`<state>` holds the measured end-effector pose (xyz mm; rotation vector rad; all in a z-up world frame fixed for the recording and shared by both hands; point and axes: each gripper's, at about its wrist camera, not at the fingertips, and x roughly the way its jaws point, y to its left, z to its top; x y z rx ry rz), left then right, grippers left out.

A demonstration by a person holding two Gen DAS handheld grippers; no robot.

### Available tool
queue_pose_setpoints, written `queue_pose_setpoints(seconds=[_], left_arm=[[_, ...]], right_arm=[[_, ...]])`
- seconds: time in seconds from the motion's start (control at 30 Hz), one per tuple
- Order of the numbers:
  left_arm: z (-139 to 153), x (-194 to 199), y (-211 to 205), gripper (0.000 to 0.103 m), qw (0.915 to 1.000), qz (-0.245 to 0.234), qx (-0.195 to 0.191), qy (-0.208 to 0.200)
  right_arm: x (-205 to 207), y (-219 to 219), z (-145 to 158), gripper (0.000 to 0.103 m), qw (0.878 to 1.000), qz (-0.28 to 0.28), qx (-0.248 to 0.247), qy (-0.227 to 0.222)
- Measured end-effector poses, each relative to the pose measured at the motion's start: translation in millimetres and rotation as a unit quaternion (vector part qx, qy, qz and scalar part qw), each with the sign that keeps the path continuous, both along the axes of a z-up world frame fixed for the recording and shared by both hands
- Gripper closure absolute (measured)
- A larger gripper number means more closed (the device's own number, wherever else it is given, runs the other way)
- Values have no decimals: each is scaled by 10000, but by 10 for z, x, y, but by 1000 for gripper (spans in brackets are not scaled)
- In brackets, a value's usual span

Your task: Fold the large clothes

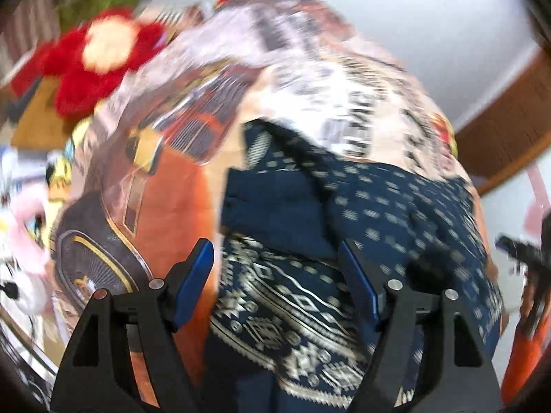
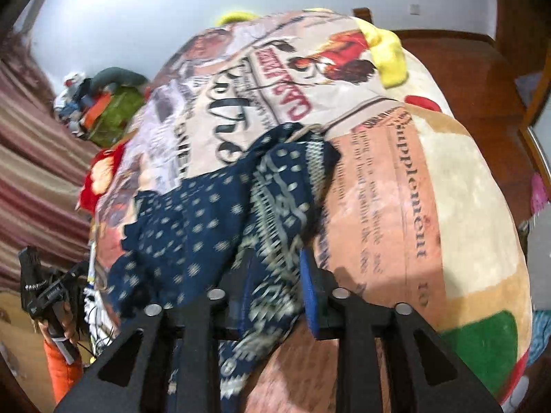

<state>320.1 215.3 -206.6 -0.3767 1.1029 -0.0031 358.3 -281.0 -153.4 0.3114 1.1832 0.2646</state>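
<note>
The navy garment [image 2: 193,220] lies bunched on the printed blanket [image 2: 396,186]. Left gripper [image 1: 275,275] hangs open above it. Right gripper [image 2: 275,285] has cloth between its jaws, probably loose through the blur; it may slip out.

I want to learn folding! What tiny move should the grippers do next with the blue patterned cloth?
Probably lower the left gripper and pinch an edge of the blue patterned cloth. Its fingers stand apart with nothing pinched, and the cloth lies bunched on the printed blanket, so it needs spreading first.
</note>
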Motion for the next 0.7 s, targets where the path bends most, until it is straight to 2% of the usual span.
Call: queue_pose_setpoints(seconds=[0.03, 0.07, 0.1, 0.13, 0.2, 0.3, 0.43, 0.53, 0.6, 0.63, 0.67, 0.7], left_arm=[[-94, 60, 44, 29, 9999, 76, -85, 101], [-246, 155, 97, 29, 9993, 158, -239, 261], [-342, 200, 109, 29, 9986, 191, -343, 359], [-441, 261, 132, 29, 9977, 209, -462, 454], [-661, 376, 141, 29, 9952, 224, -687, 662], [-880, 553, 73, 28, 9935, 133, -778, 820], [-933, 768, -31, 24, 9940, -192, -833, 686], [-970, 923, -107, 24, 9934, -316, -897, 638], [-1004, 1047, -209, 24, 9944, -394, -761, 623], [-998, 1085, -247, 24, 9950, -430, -657, 612], [-995, 1151, -330, 25, 9963, -475, -416, 582], [-980, 1180, -384, 34, 9969, -517, -224, 550]], right_arm=[[54, 12, -46, 53, 10000, 2, -57, 27], [112, 32, -92, 35, 9999, 9, -141, 26], [181, 74, -141, 24, 9996, 8, -282, -45], [224, 89, -171, 22, 9993, 17, -369, -94], [369, 181, -298, 22, 9977, 171, -652, -44], [575, 217, -517, 22, 9966, 251, -729, 293], [764, 190, -715, 22, 9973, 231, -472, 504], [880, 241, -750, 20, 9986, 324, -270, 329], [939, 321, -781, 20, 9987, 433, -61, 242], [962, 366, -798, 22, 9988, 456, -67, 190], [991, 429, -812, 28, 9985, 517, -138, 128], [1021, 486, -821, 41, 9980, 594, -215, 69]])
